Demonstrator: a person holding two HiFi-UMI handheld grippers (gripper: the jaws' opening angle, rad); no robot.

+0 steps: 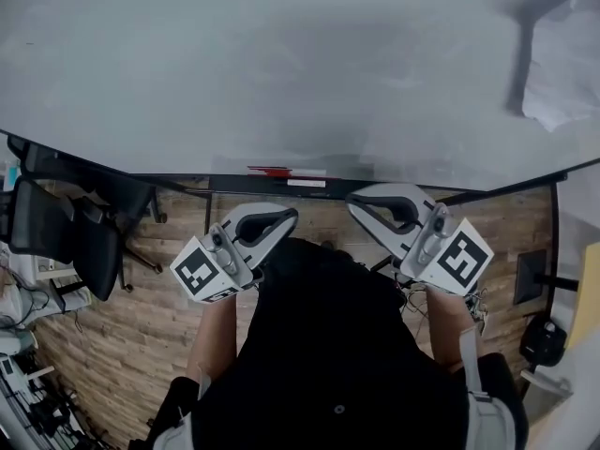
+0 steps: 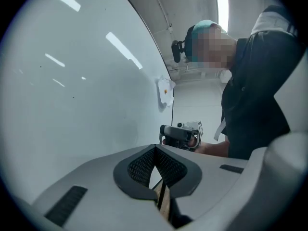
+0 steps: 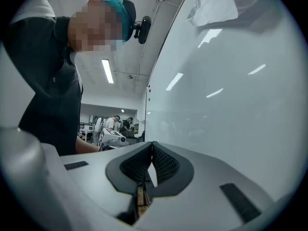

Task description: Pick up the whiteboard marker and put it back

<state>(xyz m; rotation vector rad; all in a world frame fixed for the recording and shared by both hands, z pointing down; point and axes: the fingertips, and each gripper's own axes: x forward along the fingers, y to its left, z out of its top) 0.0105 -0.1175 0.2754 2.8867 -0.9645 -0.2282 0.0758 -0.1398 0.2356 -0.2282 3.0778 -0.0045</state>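
Observation:
A red whiteboard marker point(image 1: 269, 170) lies on the dark tray point(image 1: 225, 184) along the bottom edge of the whiteboard point(image 1: 281, 64). My left gripper point(image 1: 286, 216) hangs just below the tray, a little right of the marker, with its jaws shut and nothing between them. My right gripper point(image 1: 358, 201) is held beside it further right, also shut and empty. In the left gripper view the closed tips point(image 2: 155, 148) point along the board toward the right gripper point(image 2: 180, 135). The right gripper view shows its own closed tips point(image 3: 152, 144) and the left gripper point(image 3: 111, 137) beyond.
A crumpled sheet of paper point(image 1: 562, 64) is stuck to the whiteboard at the upper right. Black office chairs point(image 1: 75, 223) stand on the wooden floor at the left. A black board stand foot point(image 1: 532, 277) is at the right. People sit at desks far off point(image 3: 115, 124).

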